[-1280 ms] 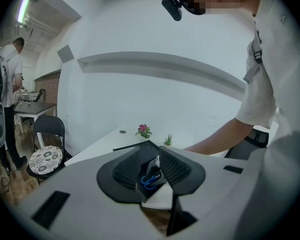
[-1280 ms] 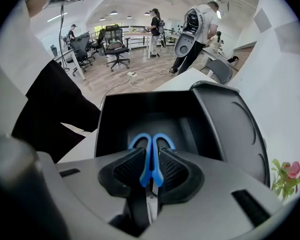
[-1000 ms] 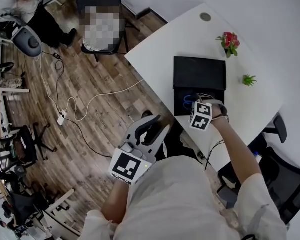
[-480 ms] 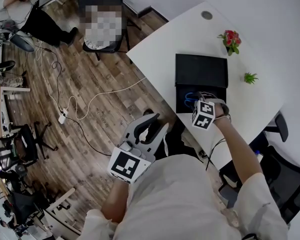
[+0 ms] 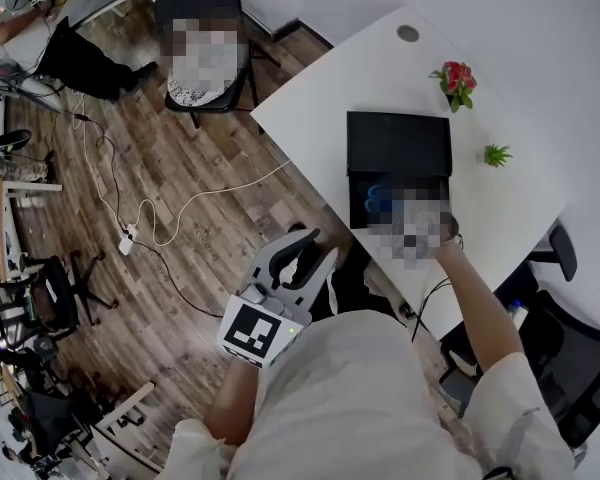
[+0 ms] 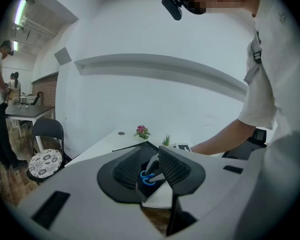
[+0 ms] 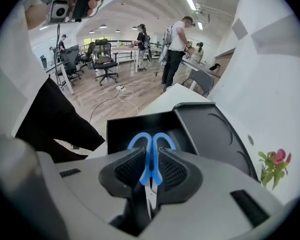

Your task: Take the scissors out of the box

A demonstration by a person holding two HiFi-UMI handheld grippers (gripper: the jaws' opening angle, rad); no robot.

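grips blue scissors [image 7: 150,147] in right gripper [image 7: 150,154] fingers [image 7: 127,169] over open black box [image 7: 210,134]; blade tips hidden btwn them. holds left gripper [image 6: 149,155] fingers [image 6: 126,166] wide, off surface [image 5: 380,68] edge.

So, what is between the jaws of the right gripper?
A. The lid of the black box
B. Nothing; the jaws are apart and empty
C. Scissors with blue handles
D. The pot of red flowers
C: in the right gripper view, the pads of the right gripper press from both sides on the blue-handled scissors, with the open black box behind them.
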